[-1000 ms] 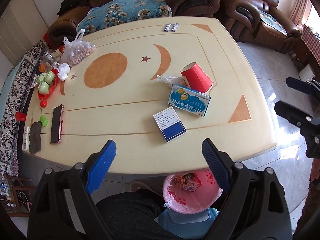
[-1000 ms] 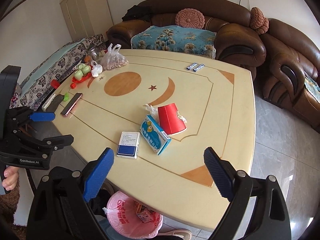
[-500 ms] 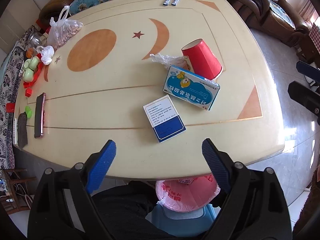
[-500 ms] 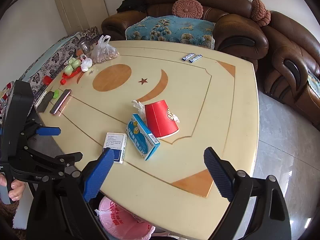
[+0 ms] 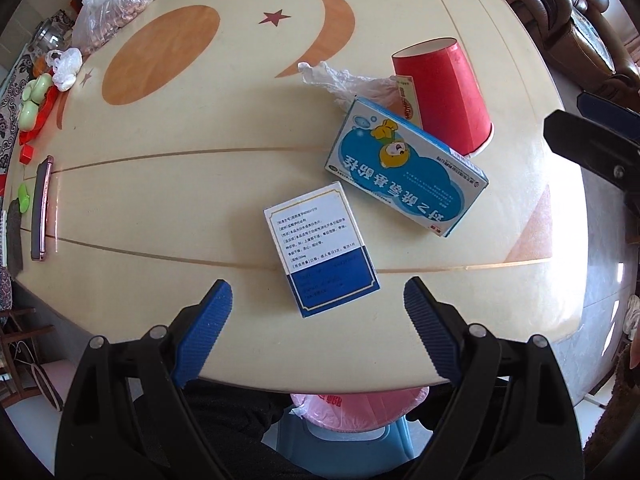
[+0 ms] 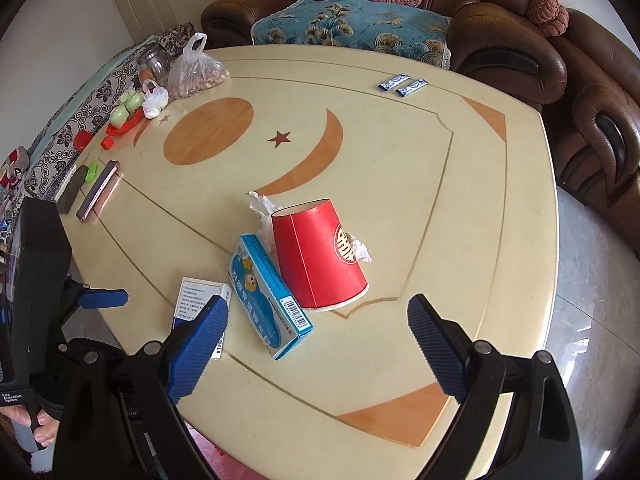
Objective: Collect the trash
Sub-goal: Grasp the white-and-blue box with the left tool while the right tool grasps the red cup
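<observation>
A white-and-dark-blue medicine box (image 5: 320, 248) lies flat near the table's front edge; it also shows in the right wrist view (image 6: 196, 300). A light-blue cartoon box (image 5: 406, 168) (image 6: 268, 300) lies beside it. An upturned red paper cup (image 5: 442, 92) (image 6: 320, 252) stands behind, with crumpled clear plastic (image 5: 344, 82) (image 6: 260, 208) next to it. My left gripper (image 5: 318, 304) is open, just above the white-and-blue box. My right gripper (image 6: 318, 320) is open, low before the cup and light-blue box. A bin with a pink bag (image 5: 356, 406) sits under the table edge.
On the table's (image 6: 440, 200) left side lie a phone (image 5: 40, 208), a bag of nuts (image 5: 108, 20), green and red small items (image 5: 32, 100) and a glass jar (image 6: 154, 62). Two blue sachets (image 6: 402, 84) lie at the far side. Brown sofas (image 6: 520, 40) surround the table.
Both grippers have moved forward and down toward the boxes and cup, which now look much larger. Both stay open. The bin has slid mostly under the table edge in view.
</observation>
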Demonstrator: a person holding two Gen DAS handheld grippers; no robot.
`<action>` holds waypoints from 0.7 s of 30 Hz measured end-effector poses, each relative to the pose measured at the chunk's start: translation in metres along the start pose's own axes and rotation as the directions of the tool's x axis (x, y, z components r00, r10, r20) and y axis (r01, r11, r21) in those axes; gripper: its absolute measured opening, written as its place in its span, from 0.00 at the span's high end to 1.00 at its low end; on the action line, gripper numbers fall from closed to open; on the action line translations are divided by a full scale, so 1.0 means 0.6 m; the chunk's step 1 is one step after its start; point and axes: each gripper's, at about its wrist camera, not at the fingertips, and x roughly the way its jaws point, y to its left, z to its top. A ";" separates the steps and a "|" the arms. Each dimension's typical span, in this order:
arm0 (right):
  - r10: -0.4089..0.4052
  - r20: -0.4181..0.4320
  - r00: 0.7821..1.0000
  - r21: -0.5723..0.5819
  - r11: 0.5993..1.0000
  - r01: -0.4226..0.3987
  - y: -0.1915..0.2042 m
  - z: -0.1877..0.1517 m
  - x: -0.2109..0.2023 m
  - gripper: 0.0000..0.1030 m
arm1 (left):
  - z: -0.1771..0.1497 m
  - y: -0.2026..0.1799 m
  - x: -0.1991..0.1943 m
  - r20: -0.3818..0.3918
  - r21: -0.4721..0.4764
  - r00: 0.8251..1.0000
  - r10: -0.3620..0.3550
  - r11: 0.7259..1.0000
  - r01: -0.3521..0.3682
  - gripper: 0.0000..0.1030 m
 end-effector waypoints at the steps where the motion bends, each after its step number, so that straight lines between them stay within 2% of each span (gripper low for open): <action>1: -0.001 -0.009 1.000 -0.005 1.000 0.001 0.001 0.006 0.012 0.13 | 0.003 0.003 0.006 -0.004 -0.006 1.000 0.001 1.000 -0.001 0.17; 11: -0.032 -0.079 0.996 -0.041 0.999 0.029 0.017 0.051 0.116 0.14 | 0.025 0.015 0.066 -0.050 -0.051 0.998 -0.022 0.998 0.020 0.17; 18: -0.047 -0.092 0.995 -0.042 0.998 0.044 0.023 0.061 0.156 0.14 | 0.039 0.023 0.092 -0.062 -0.079 0.998 -0.031 0.997 0.026 0.17; 21: -0.052 -0.108 0.993 -0.045 0.998 0.047 0.025 0.060 0.170 0.22 | 0.045 0.027 0.103 -0.070 -0.090 0.997 -0.032 0.996 0.025 0.17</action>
